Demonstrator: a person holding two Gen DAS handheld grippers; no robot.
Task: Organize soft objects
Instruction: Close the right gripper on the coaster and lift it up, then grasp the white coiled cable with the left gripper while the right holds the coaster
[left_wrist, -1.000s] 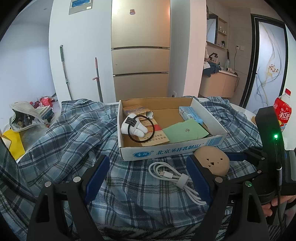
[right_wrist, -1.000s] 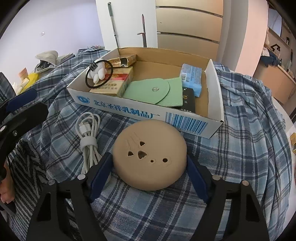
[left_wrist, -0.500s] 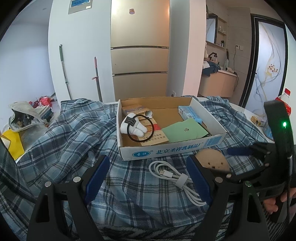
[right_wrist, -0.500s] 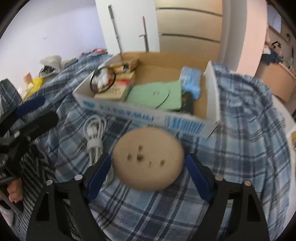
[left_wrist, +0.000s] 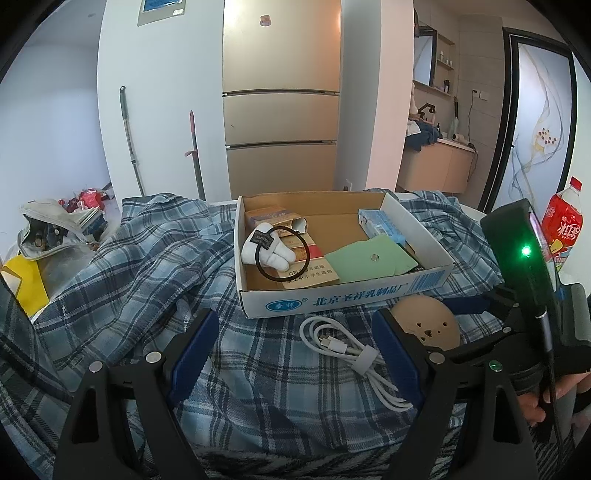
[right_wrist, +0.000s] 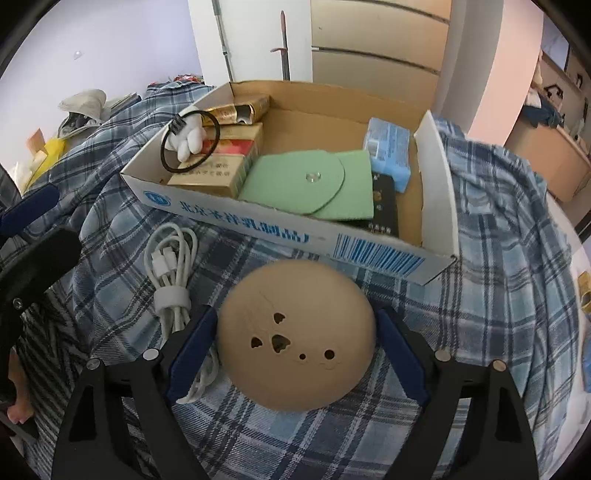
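A tan, round soft cushion with small cut-out holes lies on the plaid cloth, just in front of the cardboard box. My right gripper straddles it, its blue pads standing at its sides without squeezing. In the left wrist view the cushion shows at the right, with the right gripper's body behind it. My left gripper hangs open over the cloth, nothing between its fingers. A white plush with a black hair ring lies in the box.
A coiled white cable lies on the cloth left of the cushion. The box also holds cigarette cartons, a green pouch and a blue tissue pack. A red drink bottle stands at the far right.
The right gripper has come down with the cushion onto the cloth and its jaws have spread, so the cushion is no longer squeezed. The left gripper has stayed still.
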